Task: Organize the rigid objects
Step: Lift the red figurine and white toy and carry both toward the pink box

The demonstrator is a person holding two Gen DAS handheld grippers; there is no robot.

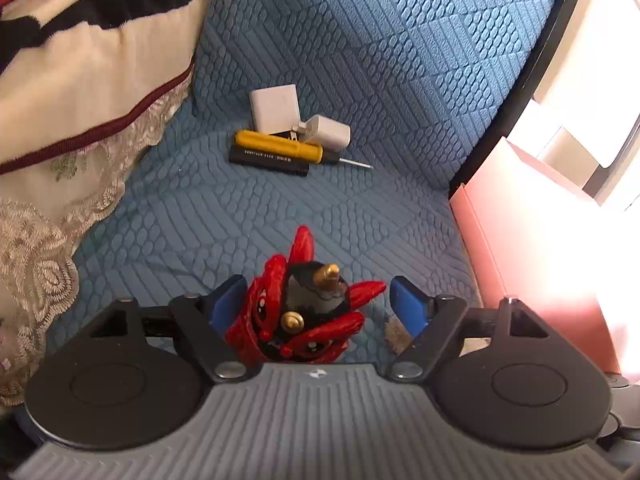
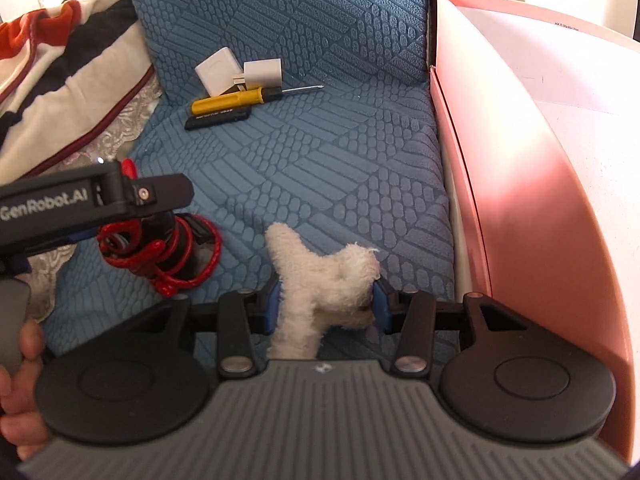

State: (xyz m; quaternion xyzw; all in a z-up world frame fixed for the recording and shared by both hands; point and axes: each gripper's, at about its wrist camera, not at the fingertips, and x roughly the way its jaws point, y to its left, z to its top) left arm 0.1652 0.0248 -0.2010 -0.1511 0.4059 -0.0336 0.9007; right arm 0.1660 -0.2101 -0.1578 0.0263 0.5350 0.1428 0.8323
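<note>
Left hand-held gripper (image 1: 318,304) stands wide around red toy (image 1: 304,304); right hand-held gripper (image 2: 326,304) clamps white plush (image 2: 320,280); screwdriver (image 1: 280,146) at twelve o'clock.

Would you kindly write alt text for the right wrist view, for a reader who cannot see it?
The right gripper clamps a white plush toy between its blue fingers above a blue textured sofa cushion. At left, the left gripper hangs over a red and black toy; a pink box stands at right.
</note>
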